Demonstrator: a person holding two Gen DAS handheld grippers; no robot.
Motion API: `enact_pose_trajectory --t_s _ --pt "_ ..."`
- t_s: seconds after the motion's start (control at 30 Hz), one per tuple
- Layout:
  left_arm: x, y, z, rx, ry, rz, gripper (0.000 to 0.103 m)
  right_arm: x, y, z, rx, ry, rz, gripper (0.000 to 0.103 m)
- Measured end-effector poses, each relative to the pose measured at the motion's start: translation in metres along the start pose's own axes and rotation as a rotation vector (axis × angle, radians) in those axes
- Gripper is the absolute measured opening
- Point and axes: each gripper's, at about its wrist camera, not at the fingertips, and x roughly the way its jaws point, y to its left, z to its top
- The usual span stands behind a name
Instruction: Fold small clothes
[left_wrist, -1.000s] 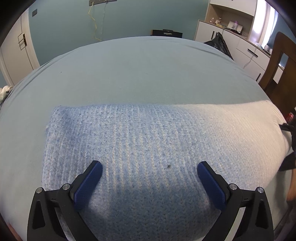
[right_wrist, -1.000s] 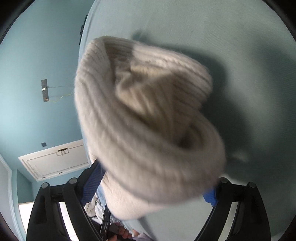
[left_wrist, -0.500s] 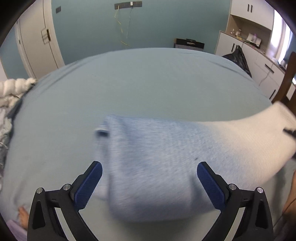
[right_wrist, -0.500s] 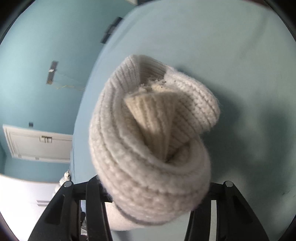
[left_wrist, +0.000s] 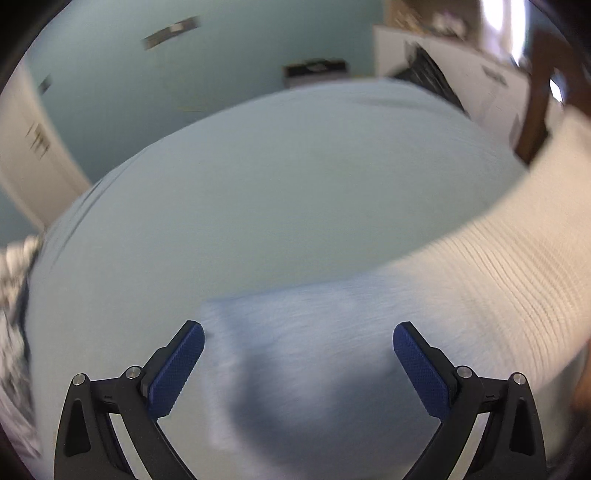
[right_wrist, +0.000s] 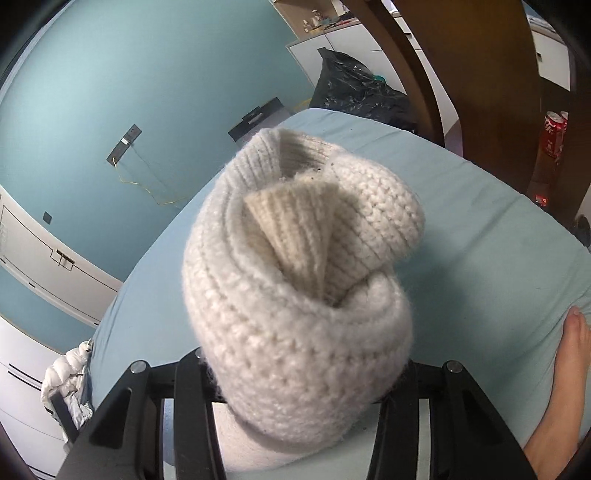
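A long knitted piece (left_wrist: 480, 266), blue at one end and cream at the other, lies across the pale blue bed sheet (left_wrist: 258, 184). Its cream end rises off the bed toward the upper right. My left gripper (left_wrist: 299, 354) hangs open above the blue end (left_wrist: 295, 321), with nothing between its blue pads (left_wrist: 177, 369). In the right wrist view, the cream end is bunched into a thick roll (right_wrist: 295, 277). My right gripper (right_wrist: 303, 380) is shut on that roll and holds it above the bed. The roll hides its fingertips.
A wooden chair (right_wrist: 461, 55) stands past the bed's far side, with a black plastic bag (right_wrist: 354, 92) and red cans (right_wrist: 552, 136) near it. A person's bare foot (right_wrist: 565, 369) rests on the bed at right. More clothes (right_wrist: 62, 376) are heaped at the bed's left edge.
The right gripper's jaws closed on the cream roll and it rose while rolling. The left gripper stayed open and drew back; the knit slid right, its cream end lifting off the bed.
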Motion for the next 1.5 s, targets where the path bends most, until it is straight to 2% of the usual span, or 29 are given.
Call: enact_pose_trajectory --t_s 0.03,0.13,0.17,0.23,0.27,0.3,0.37,0.43,0.5,0.6,0.67,0.83,0.9,0.93,1.0,1.1,1.17,1.23,1.3,1.4,1.47,1.5 --pt "0.006 -0.015 0.002 -0.002 0.014 0.003 0.103 0.000 0.000 0.000 -0.006 -0.001 0.007 0.041" --pt "0.028 -0.057 -0.004 -0.015 0.070 -0.082 0.103 0.013 0.034 0.008 -0.064 -0.016 0.018 0.041" --pt "0.033 -0.071 -0.009 0.009 0.069 -0.043 0.103 0.012 0.036 0.007 -0.076 -0.020 0.026 0.041" --pt "0.045 -0.088 -0.014 0.073 0.046 -0.019 0.103 0.010 0.044 -0.005 -0.118 -0.039 0.051 0.041" --pt "0.054 -0.092 -0.017 0.097 0.066 -0.030 0.103 0.008 0.037 -0.013 -0.144 -0.040 0.063 0.041" --pt "0.062 -0.091 -0.019 0.099 0.087 -0.048 0.103 0.007 0.049 -0.017 -0.195 -0.038 0.069 0.041" --pt "0.063 -0.086 -0.018 0.099 0.077 -0.067 0.103 0.015 0.075 -0.027 -0.303 -0.032 0.064 0.041" --pt "0.053 -0.079 -0.020 0.096 0.063 -0.048 0.103 0.015 0.096 -0.041 -0.415 -0.044 0.069 0.041" --pt "0.030 -0.068 -0.025 0.062 0.018 -0.008 0.103 0.011 0.099 -0.041 -0.449 -0.073 0.090 0.042" --pt "0.005 -0.060 -0.040 0.038 -0.049 -0.013 0.103 0.011 0.099 -0.031 -0.419 -0.093 0.105 0.042" --pt "0.006 -0.068 -0.047 0.070 -0.041 -0.026 0.103 0.012 0.093 -0.028 -0.386 -0.095 0.096 0.041" --pt "0.016 -0.110 -0.064 0.221 -0.100 0.099 0.103 0.012 0.080 -0.029 -0.278 -0.037 0.078 0.042" --pt "0.019 -0.114 -0.066 0.229 -0.090 0.110 0.103 0.011 0.079 -0.033 -0.248 -0.006 0.088 0.042" --pt "0.017 -0.112 -0.062 0.242 -0.080 0.092 0.101 0.013 0.080 -0.035 -0.248 0.005 0.087 0.042" --pt "0.004 -0.103 -0.053 0.219 -0.106 0.068 0.101 0.015 0.085 -0.037 -0.278 -0.003 0.076 0.042" --pt "-0.002 -0.083 -0.019 0.084 -0.168 0.107 0.103 0.012 0.080 -0.035 -0.271 -0.040 0.078 0.042" --pt "0.014 -0.080 0.006 0.053 -0.104 0.062 0.103 0.009 0.068 -0.029 -0.209 -0.049 0.081 0.042" --pt "0.029 -0.093 0.012 0.056 -0.052 -0.019 0.103 0.008 0.051 -0.025 -0.128 -0.053 0.090 0.042" --pt "0.041 -0.105 0.023 0.048 -0.065 -0.086 0.102 0.011 0.036 -0.021 -0.056 -0.043 0.090 0.042" --pt "0.066 -0.116 0.028 -0.027 -0.042 -0.108 0.103 0.016 0.033 -0.022 -0.054 -0.022 0.077 0.042" --pt "0.089 -0.116 0.025 -0.086 0.036 -0.190 0.103 0.017 0.036 -0.024 -0.078 -0.023 0.070 0.042" --pt "0.106 -0.115 0.022 -0.115 0.128 -0.251 0.103 0.017 0.040 -0.026 -0.100 -0.025 0.073 0.042"
